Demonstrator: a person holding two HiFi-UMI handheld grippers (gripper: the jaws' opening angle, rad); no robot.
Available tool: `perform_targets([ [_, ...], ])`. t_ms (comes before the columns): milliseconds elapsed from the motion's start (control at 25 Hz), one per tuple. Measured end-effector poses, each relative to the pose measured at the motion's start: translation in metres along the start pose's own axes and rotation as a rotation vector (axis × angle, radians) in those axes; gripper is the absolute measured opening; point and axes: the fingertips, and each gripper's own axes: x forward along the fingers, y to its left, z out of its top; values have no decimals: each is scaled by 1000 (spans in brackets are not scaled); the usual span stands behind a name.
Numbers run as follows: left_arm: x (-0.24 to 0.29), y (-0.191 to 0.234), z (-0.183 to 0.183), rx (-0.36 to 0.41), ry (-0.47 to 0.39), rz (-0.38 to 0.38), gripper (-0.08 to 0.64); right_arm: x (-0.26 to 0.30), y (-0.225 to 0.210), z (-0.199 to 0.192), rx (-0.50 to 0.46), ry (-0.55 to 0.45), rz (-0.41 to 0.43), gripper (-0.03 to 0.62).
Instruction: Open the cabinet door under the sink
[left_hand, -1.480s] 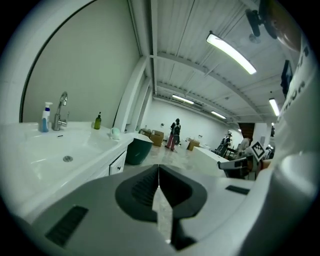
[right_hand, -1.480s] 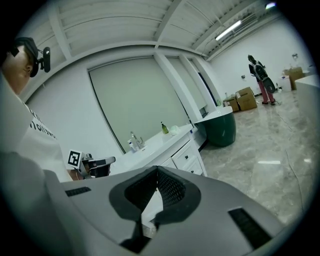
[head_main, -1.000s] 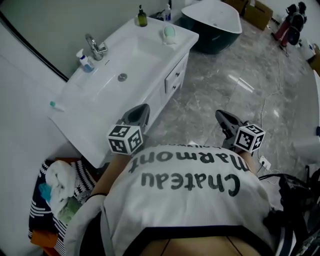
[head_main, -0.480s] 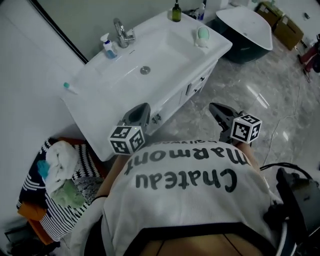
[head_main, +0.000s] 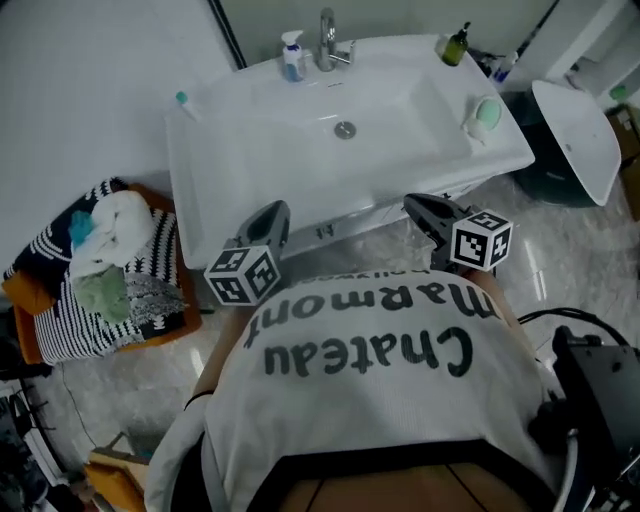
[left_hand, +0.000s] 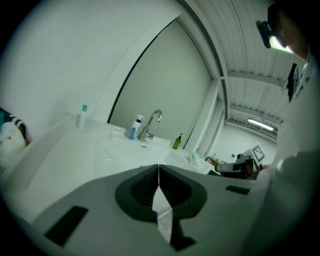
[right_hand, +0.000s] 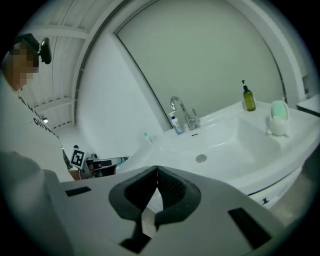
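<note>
The white sink vanity (head_main: 220, 170) fills the top of the head view. Only a thin strip of its cabinet front (head_main: 360, 222) shows below the counter edge, with small dark handles (head_main: 325, 232). My left gripper (head_main: 270, 215) is shut and empty, its tip just in front of the counter's near-left edge. My right gripper (head_main: 412, 206) is also shut and empty, close to the near-right part of the counter. In the left gripper view the shut jaws (left_hand: 158, 167) point over the countertop. In the right gripper view the shut jaws (right_hand: 157, 170) point at the basin, with the cabinet front (right_hand: 274, 190) at lower right.
On the counter stand a faucet (head_main: 328, 40), a blue-capped bottle (head_main: 292, 55), a dark bottle (head_main: 457, 45) and a green soap holder (head_main: 487, 113). A basket of laundry (head_main: 100, 270) sits at the left. A dark bathtub (head_main: 575, 140) stands at the right, black gear (head_main: 590, 390) at lower right.
The view has swung round, so the sink now lies squarely across the top. Both grippers have come nearer the counter's front edge. Their jaws stayed shut.
</note>
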Motion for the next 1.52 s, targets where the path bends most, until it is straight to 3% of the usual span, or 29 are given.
perform_targets([
  [120,-4,-8,-13,-46,-26,73,11,10,-7,3,-41,75,98,9],
  [240,-11,-27,-23,-83,-120,133,9,18,-10,-2,-91,159,209,9],
  [360,-12,-46,-29,-35,-166,223,9,29,-6,-7,-129,260,351,9],
  [480,-10,-58,-47,-27,-131,267,9,40,9,-24,-174,335,468,9],
  [680,-11,-55,-92,-8,-58,410,11,53,33,-69,-161,411,638,9],
  [840,-1,-51,-141,-89,46,405,11,51,47,-129,-328,509,738,11],
  [920,1,-40,-166,-155,89,401,11,54,49,-158,-414,545,741,11],
  [1000,7,-26,-187,-204,120,388,11,65,44,-182,-412,559,713,11],
  [1200,34,20,-235,-180,200,360,17,111,7,-223,-261,500,562,12],
  [1320,48,36,-264,-164,266,288,101,132,-8,-248,-155,461,492,25],
  [1360,51,40,-274,-157,292,257,106,138,-12,-256,-126,450,471,54],
  [1400,55,43,-284,-150,316,229,112,144,-16,-264,-101,441,449,123],
  [1520,65,50,-309,-124,369,164,124,159,-32,-284,-53,411,377,140],
])
